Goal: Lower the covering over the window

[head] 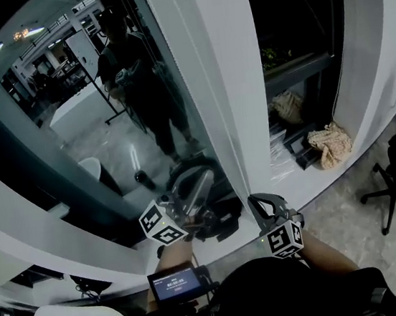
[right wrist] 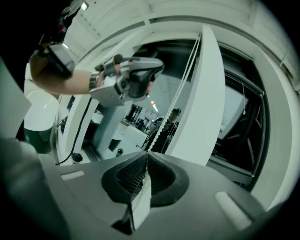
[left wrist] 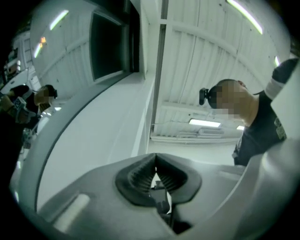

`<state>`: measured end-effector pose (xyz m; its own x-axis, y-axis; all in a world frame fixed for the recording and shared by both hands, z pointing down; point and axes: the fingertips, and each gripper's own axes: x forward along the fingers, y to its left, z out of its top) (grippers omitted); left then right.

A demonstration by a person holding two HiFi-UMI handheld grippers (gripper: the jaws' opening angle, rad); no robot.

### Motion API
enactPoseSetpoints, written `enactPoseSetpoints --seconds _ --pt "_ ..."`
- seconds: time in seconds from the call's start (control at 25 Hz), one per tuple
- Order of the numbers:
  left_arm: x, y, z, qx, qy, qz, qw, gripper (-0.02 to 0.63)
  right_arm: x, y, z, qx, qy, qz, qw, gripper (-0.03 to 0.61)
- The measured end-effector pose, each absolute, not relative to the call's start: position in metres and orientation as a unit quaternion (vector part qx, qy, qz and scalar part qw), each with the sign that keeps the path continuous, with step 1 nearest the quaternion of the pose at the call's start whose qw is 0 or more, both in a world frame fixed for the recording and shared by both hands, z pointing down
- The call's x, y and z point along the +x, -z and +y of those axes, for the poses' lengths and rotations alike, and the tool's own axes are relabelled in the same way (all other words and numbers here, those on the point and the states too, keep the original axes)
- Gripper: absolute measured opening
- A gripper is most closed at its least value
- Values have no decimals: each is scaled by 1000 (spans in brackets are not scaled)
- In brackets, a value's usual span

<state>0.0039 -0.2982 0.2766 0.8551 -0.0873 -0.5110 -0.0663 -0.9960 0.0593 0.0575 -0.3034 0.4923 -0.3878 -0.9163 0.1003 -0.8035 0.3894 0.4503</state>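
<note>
The right gripper view is showing the right gripper (right wrist: pixel 148 158) pinching the beaded pull cord (right wrist: pixel 174 96). The cord is running up from its pads in one long line along the edge of the white pillar (right wrist: pixel 211 93). Its axis is lying ahead of and above that claw, so the next haul, I'd judge, is going straight down along it. The left gripper (right wrist: pixel 159 66) is hanging higher up, left of the pillar and off the cord. Its jaws are pressed together, though I can't tell whether they are catching anything. The window glass (head: pixel 93 131) left of the pillar is showing bare, so the covering is presumably sitting rolled up out of frame.
</note>
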Motion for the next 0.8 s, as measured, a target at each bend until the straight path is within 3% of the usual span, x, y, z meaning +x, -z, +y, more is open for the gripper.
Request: enactPoseSetpoints --seconds 0.56,0.8 --pt "53 -244 -319 956 250 -141 -61 5 35 -600 -278 430 46 -860 271 15" --pt "52 -237 -332 946 260 -177 -81 43 27 -605 -274 400 25 -877 265 17"
